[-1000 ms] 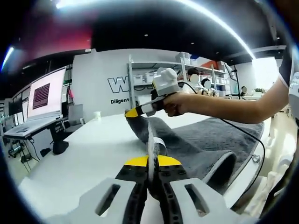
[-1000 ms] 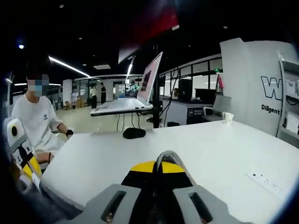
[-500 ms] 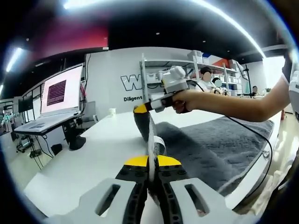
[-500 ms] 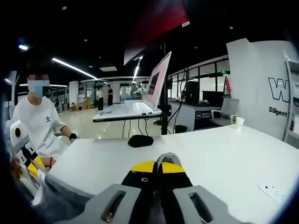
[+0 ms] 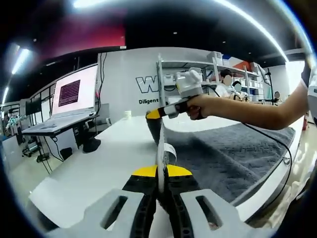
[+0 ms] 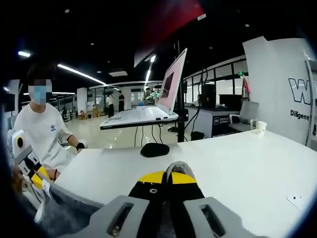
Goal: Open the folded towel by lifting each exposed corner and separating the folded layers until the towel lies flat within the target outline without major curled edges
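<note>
Both claws clamp the edge of a soft, dark grey terry towel spread over the white table: left claw near, right claw beyond. Limp, light cloth likely sags; corners offer surest hold.

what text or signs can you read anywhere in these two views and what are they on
"W", start of a larger cut-off word: white wall panel, left gripper view.
"Diligent": same panel, below it.
"W" and "Diligent": wall panel, right gripper view, cut off at the edge.
Laptop screen: dark block pattern, unreadable.
Person's white shirt: small logo, too small to read.
</note>
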The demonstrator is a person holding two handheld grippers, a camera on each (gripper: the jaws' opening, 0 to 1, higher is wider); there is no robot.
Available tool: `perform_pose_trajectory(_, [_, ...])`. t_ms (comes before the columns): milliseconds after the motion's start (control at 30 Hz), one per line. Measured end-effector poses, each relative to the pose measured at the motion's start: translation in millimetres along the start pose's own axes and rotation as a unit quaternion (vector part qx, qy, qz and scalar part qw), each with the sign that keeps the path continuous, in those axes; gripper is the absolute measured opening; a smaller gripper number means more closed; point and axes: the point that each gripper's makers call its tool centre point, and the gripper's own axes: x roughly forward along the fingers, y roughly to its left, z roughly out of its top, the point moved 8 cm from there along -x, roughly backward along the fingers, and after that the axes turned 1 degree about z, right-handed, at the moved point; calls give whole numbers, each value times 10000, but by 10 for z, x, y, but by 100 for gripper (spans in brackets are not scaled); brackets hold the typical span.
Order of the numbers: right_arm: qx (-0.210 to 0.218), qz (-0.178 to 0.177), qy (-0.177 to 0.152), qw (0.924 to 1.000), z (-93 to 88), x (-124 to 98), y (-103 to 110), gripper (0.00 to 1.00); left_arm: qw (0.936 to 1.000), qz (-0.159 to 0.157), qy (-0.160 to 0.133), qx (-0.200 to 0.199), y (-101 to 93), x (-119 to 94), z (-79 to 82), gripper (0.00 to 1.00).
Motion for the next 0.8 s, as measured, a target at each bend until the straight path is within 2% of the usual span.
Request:
perform_pose_trajectory(333, [81, 66, -46, 9999, 15, 119, 23, 0, 9999, 130, 15, -35, 94, -44, -18, 2])
perform_pose_trajectory(800, [279, 158, 22, 9995, -78, 237, 18, 0, 9992, 201, 84, -342, 194, -80, -137, 2])
